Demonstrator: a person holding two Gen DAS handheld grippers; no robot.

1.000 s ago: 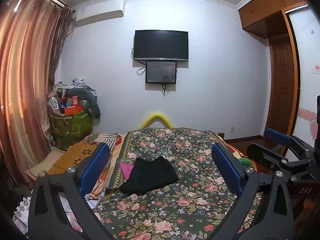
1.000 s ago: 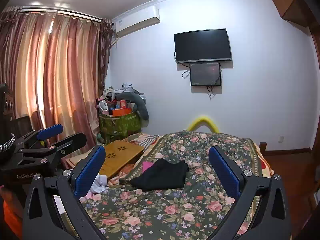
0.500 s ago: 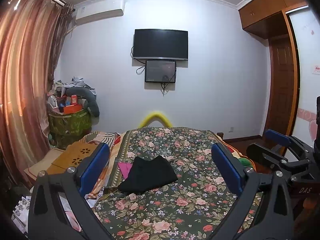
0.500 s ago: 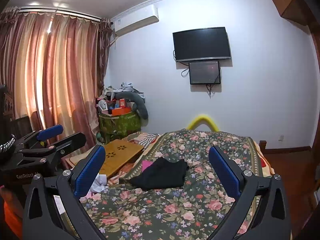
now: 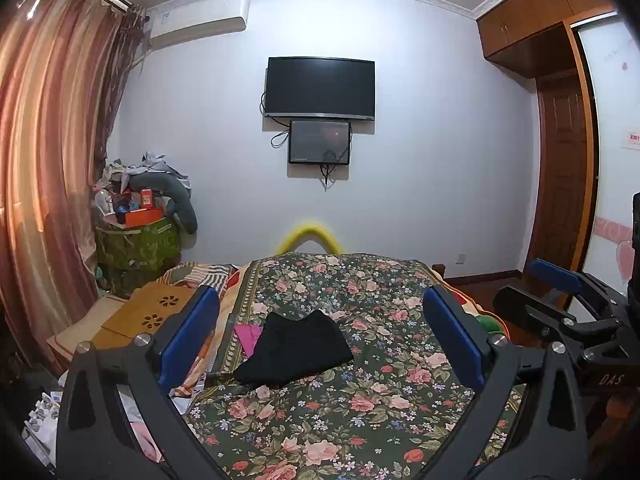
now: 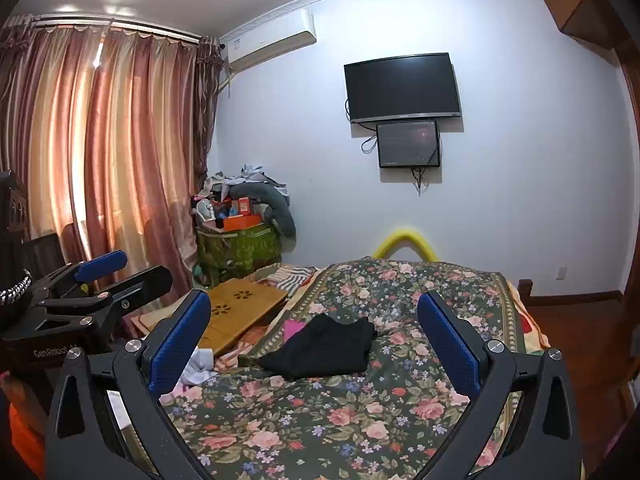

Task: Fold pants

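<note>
Beyond both gaping, empty grippers, the black pants [image 5: 294, 346] are seen bundled on the floral bed [image 5: 360, 400], lying ahead, nearer its left edge.

Left gripper [image 5: 320, 336] and right gripper [image 6: 314, 336] apparently level, jaws wide.

Place: a bedroom in a home.
Bed [image 5: 360, 400]: covered with a flowered spread, filling the middle of the room.
Wall: a television [image 5: 320, 88] hangs opposite, an air conditioner [image 5: 200, 20] near the ceiling.
Window side: long pink curtains [image 6: 100, 160].
Corner: a heaped laundry basket [image 6: 238, 248].
Right: a wooden wardrobe [image 5: 532, 20] and door [image 5: 560, 184].
</note>
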